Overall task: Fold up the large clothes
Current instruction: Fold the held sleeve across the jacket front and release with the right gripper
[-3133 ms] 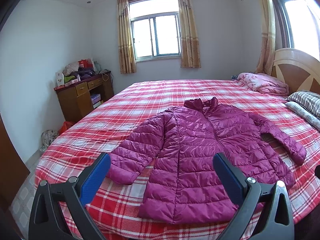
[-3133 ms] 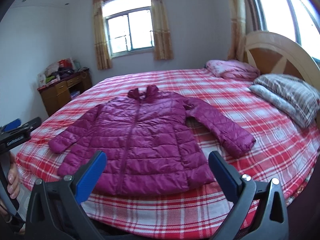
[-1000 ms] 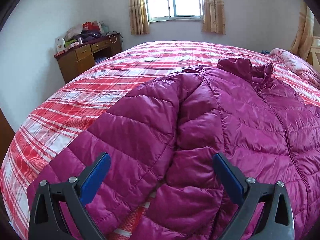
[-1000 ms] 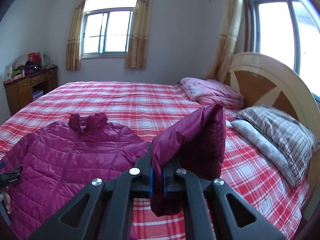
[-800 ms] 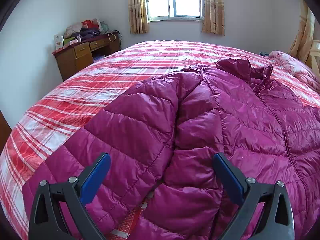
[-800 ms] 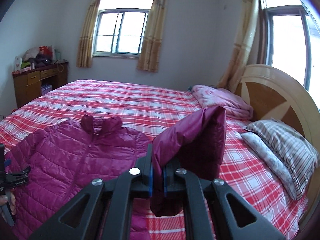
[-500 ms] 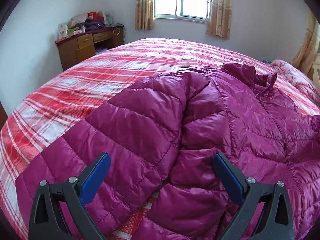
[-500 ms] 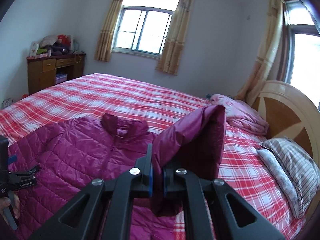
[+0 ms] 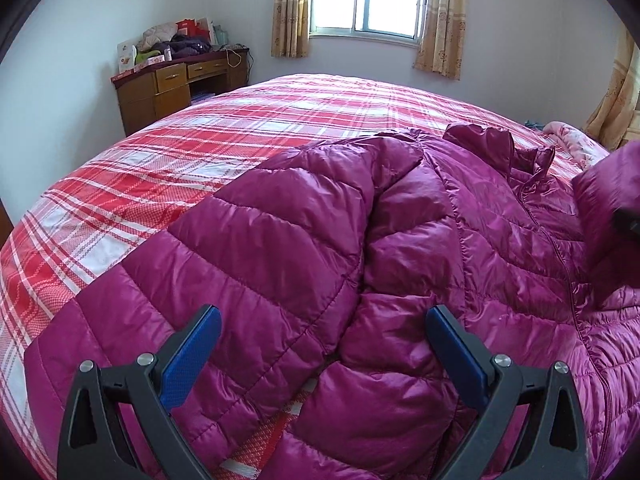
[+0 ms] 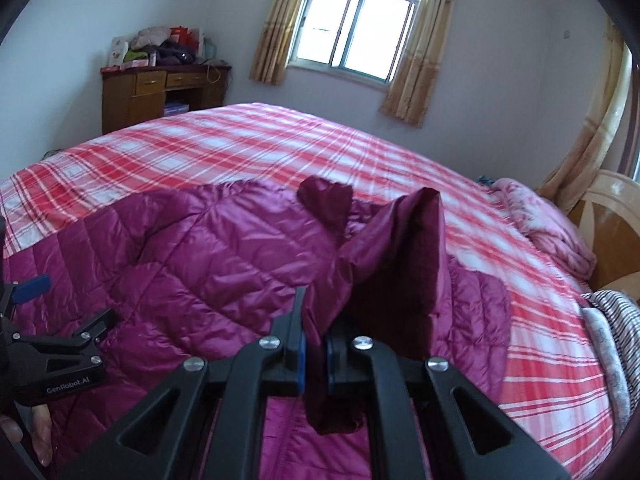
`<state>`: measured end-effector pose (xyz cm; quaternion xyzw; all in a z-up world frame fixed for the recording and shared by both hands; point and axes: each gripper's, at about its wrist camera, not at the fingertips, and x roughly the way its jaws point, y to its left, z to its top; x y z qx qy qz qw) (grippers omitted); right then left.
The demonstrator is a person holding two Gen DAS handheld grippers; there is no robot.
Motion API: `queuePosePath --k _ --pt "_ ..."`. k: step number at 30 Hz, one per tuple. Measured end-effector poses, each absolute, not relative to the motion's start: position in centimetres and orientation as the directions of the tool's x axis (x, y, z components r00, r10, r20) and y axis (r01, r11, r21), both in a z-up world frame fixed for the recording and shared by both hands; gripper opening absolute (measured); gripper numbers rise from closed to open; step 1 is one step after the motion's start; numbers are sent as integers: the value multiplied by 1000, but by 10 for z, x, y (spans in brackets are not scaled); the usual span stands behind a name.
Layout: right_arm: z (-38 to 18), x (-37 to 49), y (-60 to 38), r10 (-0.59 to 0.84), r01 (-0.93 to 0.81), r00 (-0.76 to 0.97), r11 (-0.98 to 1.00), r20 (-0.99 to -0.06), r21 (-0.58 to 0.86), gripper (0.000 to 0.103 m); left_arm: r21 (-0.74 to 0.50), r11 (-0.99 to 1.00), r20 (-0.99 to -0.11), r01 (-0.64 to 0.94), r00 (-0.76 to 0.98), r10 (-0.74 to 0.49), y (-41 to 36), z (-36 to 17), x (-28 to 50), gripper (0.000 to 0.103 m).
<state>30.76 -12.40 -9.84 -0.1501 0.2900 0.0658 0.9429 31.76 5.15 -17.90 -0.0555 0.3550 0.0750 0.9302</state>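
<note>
Magenta quilted jacket [image 9: 400,240] lies flat on the bed [image 9: 200,140], collar away from us, long axis running collar to hem. We've got its right sleeve [image 10: 400,256] pinched tight in the right gripper [image 10: 314,354], lifted above the jacket's front. Our left gripper [image 9: 320,344] hovers wide over the other sleeve where it meets the jacket's body, nothing between its pads. Beyond the jacket: plaid cover, a wooden desk [image 9: 172,88], a curtained window [image 9: 368,0].
</note>
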Motion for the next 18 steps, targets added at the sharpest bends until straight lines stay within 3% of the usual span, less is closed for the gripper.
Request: queuePosePath --k 4,6,8,10,15,18 --pt "-122 318 -119 67 -231 788 954 -612 -193 10 -25 984 -669 -178 734 116 48 -180 318 102" --pt "-132 322 -120 129 -269 748 956 -652 -119 20 -24 984 -673 -177 731 115 48 -180 319 102" --pt "-132 317 -126 205 -310 718 950 -665 -42 57 -42 983 -688 -177 719 100 53 -179 323 102" --pt "-121 300 -135 262 -334 734 942 -626 2 71 -61 978 -705 -201 702 101 62 -177 326 102" --pt "-85 256 -164 393 -399 776 912 -494 98 73 -79 953 -678 -294 716 165 81 -153 325 102" --pt "-76 256 -188 363 -334 818 931 -446 147 73 -77 955 -650 -286 741 170 74 -126 323 102"
